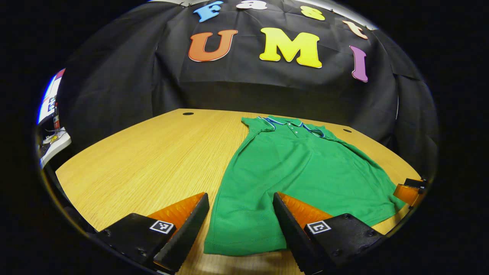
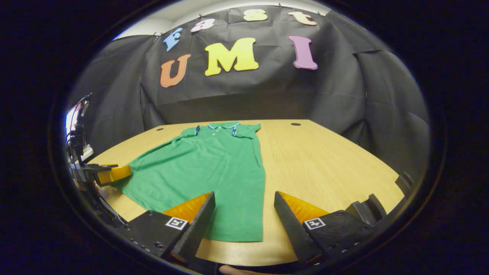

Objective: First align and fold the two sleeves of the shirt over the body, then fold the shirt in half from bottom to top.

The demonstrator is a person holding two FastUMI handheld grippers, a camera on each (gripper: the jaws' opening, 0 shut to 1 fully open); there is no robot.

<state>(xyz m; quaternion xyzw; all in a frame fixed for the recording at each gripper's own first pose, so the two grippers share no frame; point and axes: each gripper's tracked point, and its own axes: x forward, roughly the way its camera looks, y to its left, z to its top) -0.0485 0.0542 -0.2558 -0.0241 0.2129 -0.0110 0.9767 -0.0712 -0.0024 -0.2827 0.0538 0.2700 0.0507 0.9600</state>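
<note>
No brand or legible writing shows on the green shirt (image 1: 301, 172); only square coded markers sit on each gripper. The shirt lies flat on the wooden tabletop (image 1: 153, 152), collar far, hem nearest. The left gripper (image 1: 241, 225) hangs open over the hem's left corner; the right gripper (image 2: 244, 221) hangs open over its right corner. Bare tabletop stretches outward beside each.
</note>
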